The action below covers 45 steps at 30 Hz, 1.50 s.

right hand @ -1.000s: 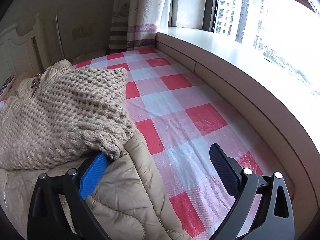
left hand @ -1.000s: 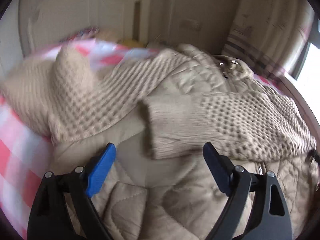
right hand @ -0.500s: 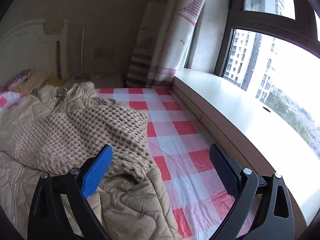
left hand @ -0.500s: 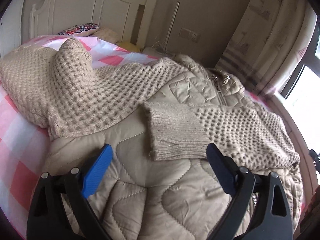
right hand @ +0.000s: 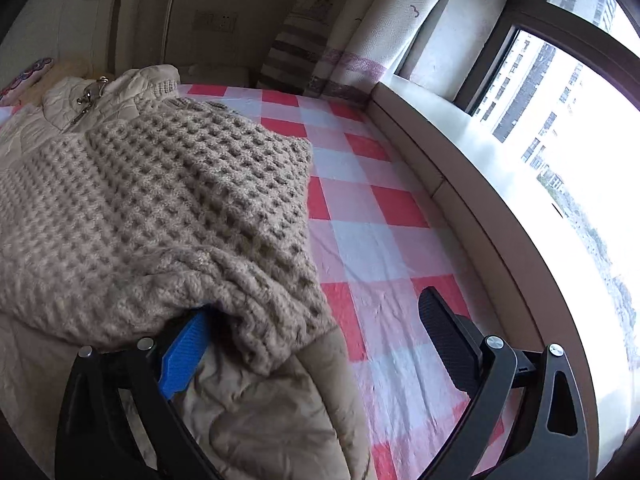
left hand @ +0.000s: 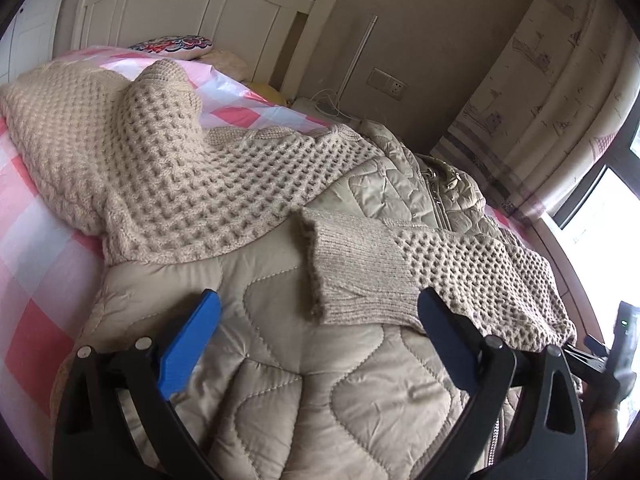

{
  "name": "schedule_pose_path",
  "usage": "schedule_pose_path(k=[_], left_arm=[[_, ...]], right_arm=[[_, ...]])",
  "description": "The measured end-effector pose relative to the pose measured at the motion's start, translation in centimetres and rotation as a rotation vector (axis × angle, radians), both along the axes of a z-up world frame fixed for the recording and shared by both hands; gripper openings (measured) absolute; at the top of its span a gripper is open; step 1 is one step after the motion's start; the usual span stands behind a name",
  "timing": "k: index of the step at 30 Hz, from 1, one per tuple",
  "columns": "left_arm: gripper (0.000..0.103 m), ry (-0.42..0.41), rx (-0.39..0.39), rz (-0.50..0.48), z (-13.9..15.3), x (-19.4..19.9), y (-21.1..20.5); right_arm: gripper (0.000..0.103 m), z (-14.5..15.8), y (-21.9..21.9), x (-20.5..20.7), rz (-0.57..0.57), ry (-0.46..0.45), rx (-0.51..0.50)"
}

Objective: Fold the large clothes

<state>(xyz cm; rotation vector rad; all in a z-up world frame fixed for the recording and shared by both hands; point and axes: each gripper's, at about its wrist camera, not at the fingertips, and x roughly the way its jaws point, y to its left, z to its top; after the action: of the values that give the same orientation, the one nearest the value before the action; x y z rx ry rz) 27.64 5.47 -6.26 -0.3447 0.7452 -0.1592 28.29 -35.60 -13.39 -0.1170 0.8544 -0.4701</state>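
A beige quilted jacket [left hand: 304,364] with waffle-knit sleeves lies on the red-and-white checked bed [left hand: 28,280]. One knit sleeve with its ribbed cuff [left hand: 356,276] is folded across the jacket front; the other knit sleeve [left hand: 132,168] lies spread to the left. My left gripper [left hand: 320,336] is open above the quilted front, just below the cuff. In the right wrist view the knit sleeve [right hand: 160,208] covers the jacket's right side [right hand: 260,420]. My right gripper [right hand: 316,344] is open at that edge, its left finger under the knit.
A white headboard [left hand: 224,12] and a patterned pillow [left hand: 172,44] stand at the bed's far end. A curtain [right hand: 340,32], a window sill [right hand: 480,168] and a window run along the bed's right side. Checked sheet [right hand: 380,248] lies beside the jacket.
Both grippers stayed open. The left view pulled back and steadied above the jacket front. The right gripper dropped back to the jacket's right edge, under the knit sleeve.
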Motion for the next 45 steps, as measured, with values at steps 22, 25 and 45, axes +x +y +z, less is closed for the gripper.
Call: schedule_pose_path(k=[22,25,45], left_arm=[[0.099,0.006,-0.012,0.012,-0.1,0.0,0.1],[0.099,0.004,-0.023,0.015,-0.1,0.0,0.3],[0.1,0.006,-0.045,0.026,-0.3,-0.2,0.7]], right_arm=[[0.045,8.2,-1.0,-2.6,0.14,-0.285,0.249],[0.041,4.5,-0.1,-0.2,0.23,-0.058,0.254],[0.05,0.0,-0.4,-3.3,0.192,-0.054,0.372]])
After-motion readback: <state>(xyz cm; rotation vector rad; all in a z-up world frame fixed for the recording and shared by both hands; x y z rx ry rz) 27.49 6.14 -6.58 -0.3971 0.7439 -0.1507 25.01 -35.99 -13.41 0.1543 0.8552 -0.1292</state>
